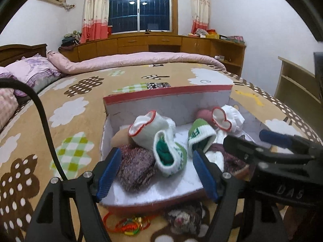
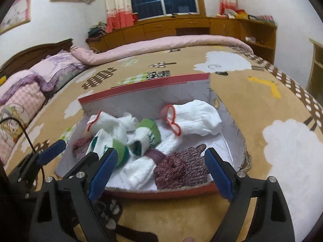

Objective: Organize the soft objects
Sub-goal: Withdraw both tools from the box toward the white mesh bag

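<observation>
A bedroom holds a wide bed (image 1: 84,92) that fills both views, spread with a tan blanket printed with white clouds, dotted brown trees and checked green shapes, while a rolled pink quilt (image 1: 141,60) runs along its far edge and frilled purple pillows (image 1: 34,68) lie at the headboard end; behind them a dark window (image 1: 139,6) sits between cream and coral curtains above a run of wooden cabinets (image 1: 153,42). Near the front of the blanket sits a shallow red-edged cardboard box (image 1: 167,92) with a white lining and its lid standing upright at the back, and the soft things lie inside it: white knitted socks with red trim (image 2: 193,117) toward the back, green and white socks (image 1: 171,157) in the middle, and mottled purple knitted pieces (image 2: 181,167) at the front. The left gripper (image 1: 157,173) hovers over the box's near left part with its blue-padded jaws spread apart, a purple knit and a green sock lying between them but not pressed. The right gripper (image 2: 161,173) hangs over the near right part, jaws also spread wide and clasping nothing. In front of the box, on the blanket, lie a small tangle of red and yellow cords (image 1: 129,223) and a fuzzy grey toy (image 1: 183,219)
</observation>
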The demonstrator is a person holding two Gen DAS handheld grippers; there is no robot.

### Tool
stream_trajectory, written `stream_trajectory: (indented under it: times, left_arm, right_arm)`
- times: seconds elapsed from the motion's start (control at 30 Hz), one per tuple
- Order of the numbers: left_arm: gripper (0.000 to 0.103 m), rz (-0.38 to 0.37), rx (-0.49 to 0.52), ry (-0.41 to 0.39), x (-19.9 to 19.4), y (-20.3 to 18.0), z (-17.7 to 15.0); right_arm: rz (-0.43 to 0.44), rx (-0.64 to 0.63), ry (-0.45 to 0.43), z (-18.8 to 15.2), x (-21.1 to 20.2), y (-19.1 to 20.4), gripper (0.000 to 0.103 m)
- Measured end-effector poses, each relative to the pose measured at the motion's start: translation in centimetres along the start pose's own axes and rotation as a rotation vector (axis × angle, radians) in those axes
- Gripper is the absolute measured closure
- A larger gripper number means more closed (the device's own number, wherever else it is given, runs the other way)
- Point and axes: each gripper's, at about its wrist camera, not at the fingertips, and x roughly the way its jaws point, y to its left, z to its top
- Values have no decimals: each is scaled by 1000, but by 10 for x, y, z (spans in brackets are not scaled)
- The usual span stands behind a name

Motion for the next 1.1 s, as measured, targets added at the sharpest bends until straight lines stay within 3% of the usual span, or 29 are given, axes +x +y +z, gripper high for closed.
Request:
stream_trajectory:
  times: [0.23,0.3,0.37,0.43,0.6,0.67,0.8,1.03,1.1]
  left_arm:
    - [26,14,-49,-18,-26,20,-26]
    - [26,50,-84,-14,-33,34,-39]
    - [26,3,-185,19,-44,51,-52]
    - [26,-19,-220,0,-59,57,-60]
    - [26,-48,-135,-107,-103,38,-93]
    - [26,-82,-102,-91,-109,25,-104]
    - [26,-74,-68,-92,-116,13,-114]
    - [26,-117,-207,-39,-114,34,-122]
    - [26,-94,-215,4,-108,38,-126]
  right_arm:
    - [12,37,-25,-20,-14,-4,13]
    - [4,22,-43,-31,-24,-2,13]
    - [37,38,-47,-46,-33,-5,13]
    - [48,50,-42,-60,-40,-7,13]
    - [37,51,-90,-92,-66,-16,13]
    - [22,53,-122,-100,-76,-21,13]
    - [-24,68,-162,-111,-97,-31,13]
    - [-21,64,-160,-126,-119,-37,13]
    - [-20,70,-132,-128,-117,-38,13]
